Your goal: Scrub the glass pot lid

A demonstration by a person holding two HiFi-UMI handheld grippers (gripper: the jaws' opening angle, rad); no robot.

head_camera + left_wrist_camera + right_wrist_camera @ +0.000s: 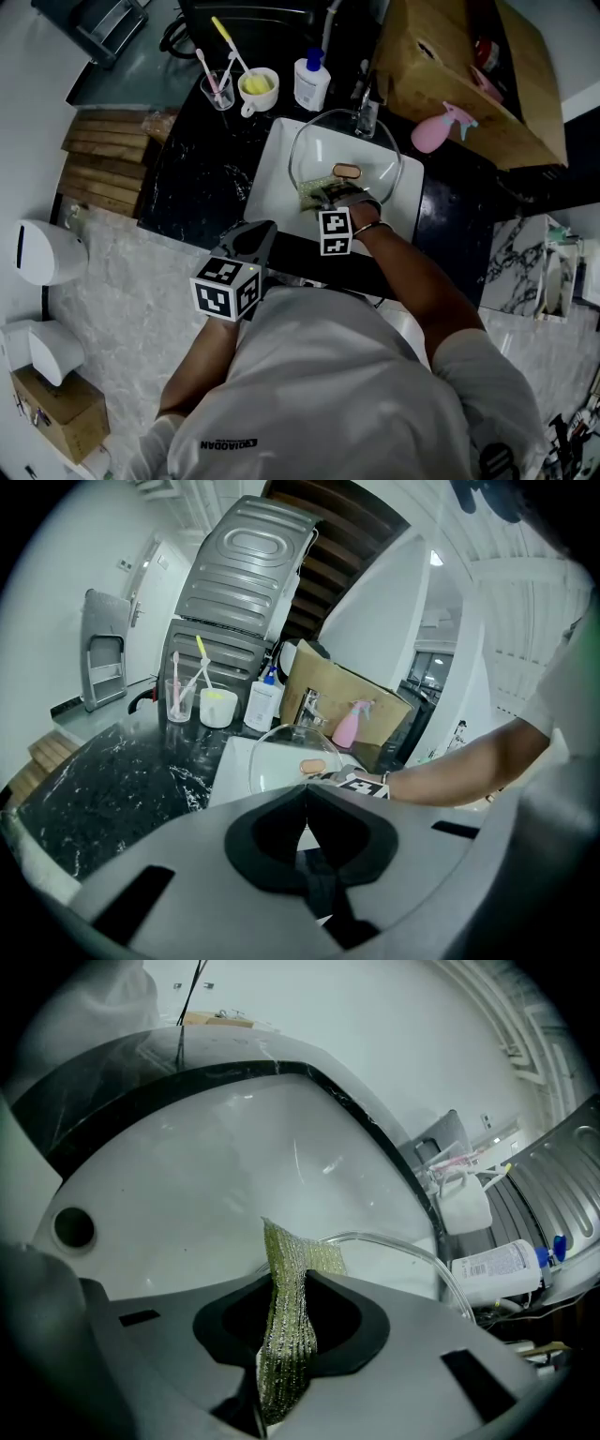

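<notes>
The glass lid (330,148) lies in the white sink (274,183), its knob facing up. The right gripper (325,195) is clamped on a green scrub pad (286,1283), and the pad's free end hangs just over the near rim of the lid. The left gripper (307,803) has its jaws together with nothing between them. It hovers over the counter edge, well short of the lid.
</notes>
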